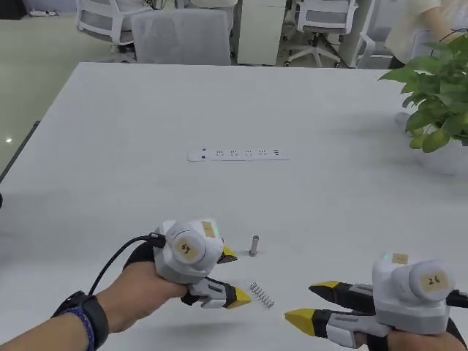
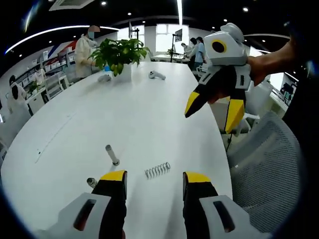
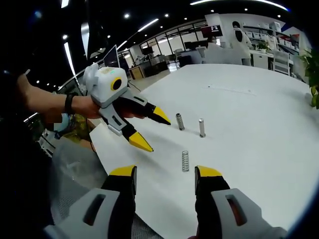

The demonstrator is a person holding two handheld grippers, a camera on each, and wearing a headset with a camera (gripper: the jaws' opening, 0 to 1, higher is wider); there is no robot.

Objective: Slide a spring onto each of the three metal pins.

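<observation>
A small coil spring [image 1: 261,295] lies flat on the white table [image 1: 219,102] near its front edge. It sits between my two grippers. My left gripper [image 1: 232,276] is open just left of it, with nothing between its fingers. My right gripper [image 1: 303,303] is open to the spring's right, also holding nothing. One short metal pin [image 1: 254,246] stands upright just behind the spring. In the left gripper view the spring [image 2: 157,170] lies just ahead of the jaws, with a pin [image 2: 112,155] to its left. In the right gripper view the spring [image 3: 185,161] lies ahead, and two pins [image 3: 201,127] stand beyond it.
A white power strip [image 1: 238,154] lies flat at mid-table. A potted plant [image 1: 439,95] stands at the right edge. Office chairs [image 1: 183,33] line the far side. The near table edge runs close below the grippers.
</observation>
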